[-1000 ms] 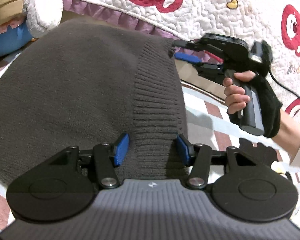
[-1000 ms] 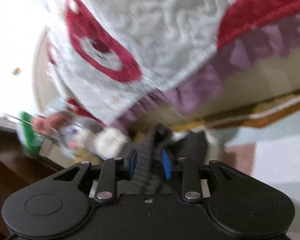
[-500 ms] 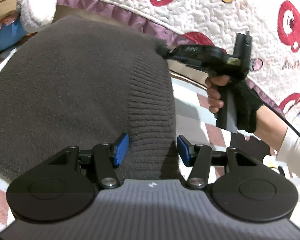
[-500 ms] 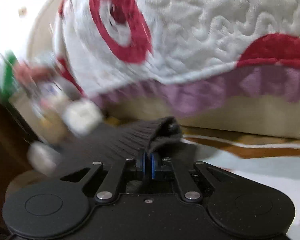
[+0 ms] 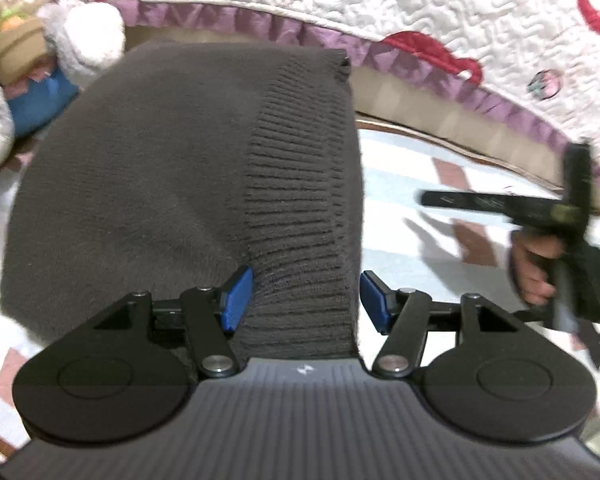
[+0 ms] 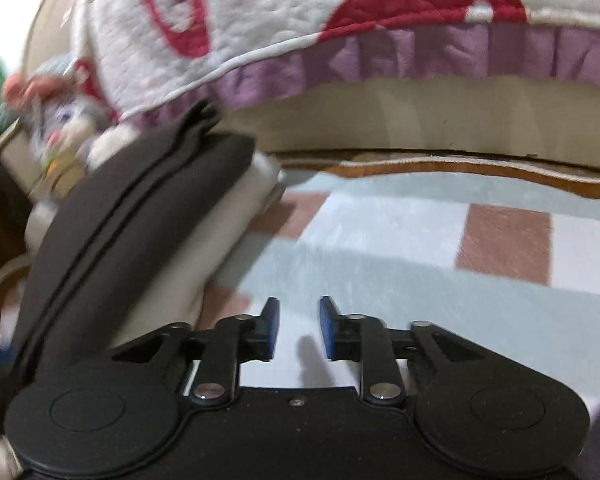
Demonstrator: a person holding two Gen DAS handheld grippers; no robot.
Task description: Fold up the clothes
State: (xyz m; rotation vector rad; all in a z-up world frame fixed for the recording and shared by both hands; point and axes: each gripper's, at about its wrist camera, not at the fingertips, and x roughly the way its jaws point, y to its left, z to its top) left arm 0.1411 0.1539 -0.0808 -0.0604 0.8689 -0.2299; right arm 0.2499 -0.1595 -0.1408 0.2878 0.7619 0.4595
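Right now the dark knit sweater (image 5: 172, 168) lies flat as a compact block, its ribbed hem (image 5: 304, 208) running toward me along the right edge; from my right wrist view it sits doubled in layers on top of a cream folded garment (image 6: 204, 240), on the checked blanket (image 6: 380, 240) beside the quilted cover (image 5: 420, 12). My left claw (image 5: 306, 300) is spread wide, its blue pads straddling the ribbing without pinching it. My right claw (image 6: 299, 326) is parted too and holds nothing, hovering over bare blanket, well clear of the sweater; the left view shows it off to the right in a gloved hand (image 5: 560, 272). As I judge it, this sweater already looks folded and stacked, so I read this as either a release after a fold or a pause before a further one. If another fold is wanted, both claws need to close on a hem edge; otherwise I just back off cleanly.
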